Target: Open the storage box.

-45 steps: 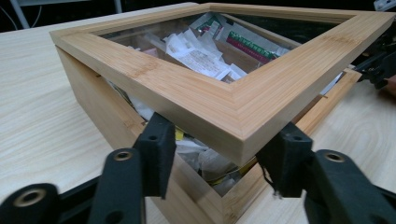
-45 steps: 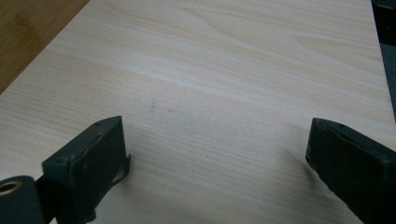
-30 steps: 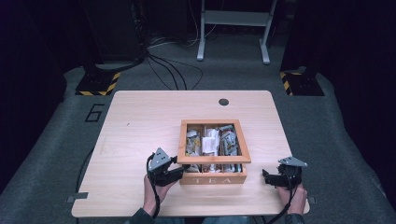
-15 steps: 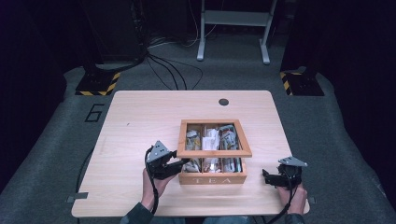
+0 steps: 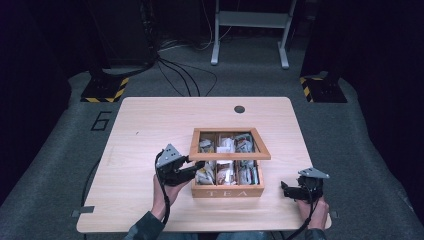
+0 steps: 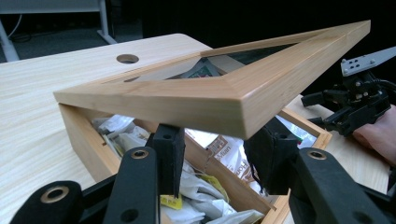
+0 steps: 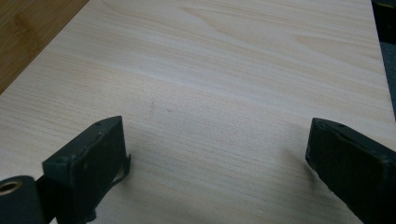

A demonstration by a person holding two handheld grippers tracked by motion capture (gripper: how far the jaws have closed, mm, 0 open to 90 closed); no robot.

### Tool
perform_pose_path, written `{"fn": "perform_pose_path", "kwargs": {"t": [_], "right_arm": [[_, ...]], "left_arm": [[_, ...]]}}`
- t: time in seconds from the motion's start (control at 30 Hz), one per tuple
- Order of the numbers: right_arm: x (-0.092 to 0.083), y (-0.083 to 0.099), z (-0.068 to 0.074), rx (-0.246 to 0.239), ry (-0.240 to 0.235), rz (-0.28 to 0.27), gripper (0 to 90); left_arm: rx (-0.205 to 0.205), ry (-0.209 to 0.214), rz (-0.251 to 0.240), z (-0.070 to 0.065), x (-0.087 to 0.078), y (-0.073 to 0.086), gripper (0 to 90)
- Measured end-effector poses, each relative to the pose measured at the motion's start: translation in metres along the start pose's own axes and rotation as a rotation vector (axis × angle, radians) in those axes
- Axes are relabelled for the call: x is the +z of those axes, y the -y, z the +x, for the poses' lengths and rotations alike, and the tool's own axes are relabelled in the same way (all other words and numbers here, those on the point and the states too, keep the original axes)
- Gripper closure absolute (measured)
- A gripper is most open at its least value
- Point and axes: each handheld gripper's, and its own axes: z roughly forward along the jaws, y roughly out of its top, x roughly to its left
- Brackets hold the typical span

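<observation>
A wooden box marked TEA (image 5: 227,191) stands at the table's near middle, with several tea bags (image 5: 225,172) in its compartments. Its glass-paned wooden lid (image 5: 230,156) is tilted up, the near edge raised off the box. My left gripper (image 5: 197,167) is at the box's left front corner, open, its jaws under the lid's raised edge. In the left gripper view the lid (image 6: 187,100) rests on top of the two jaw tips of the left gripper (image 6: 215,158), above the tea bags (image 6: 201,186). My right gripper (image 5: 287,190) lies low on the table to the right of the box, open and holding nothing.
A round cable hole (image 5: 239,109) sits in the table's far edge. Bare tabletop (image 7: 224,70) spreads ahead of the right gripper (image 7: 215,163). Beyond the table stand a white metal frame (image 5: 250,20), cables and yellow-black striped bases (image 5: 105,90) on the floor.
My left gripper has moved right, up to the box, and the lid's near edge has risen onto its jaws. The right gripper has stayed still.
</observation>
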Motion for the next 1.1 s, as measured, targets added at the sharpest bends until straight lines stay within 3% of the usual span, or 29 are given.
{"fn": "perform_pose_path", "kwargs": {"t": [0.73, 1.1], "right_arm": [[0.000, 0.000, 0.001, 0.012, -0.001, -0.006, 4.6], [0.000, 0.000, 0.001, 0.010, 0.002, -0.002, 4.7]], "left_arm": [[0.011, 0.015, 0.010, 0.007, 0.004, -0.024, 59.5], [0.037, 0.016, 0.018, 0.010, 0.007, -0.040, 59.3]]}}
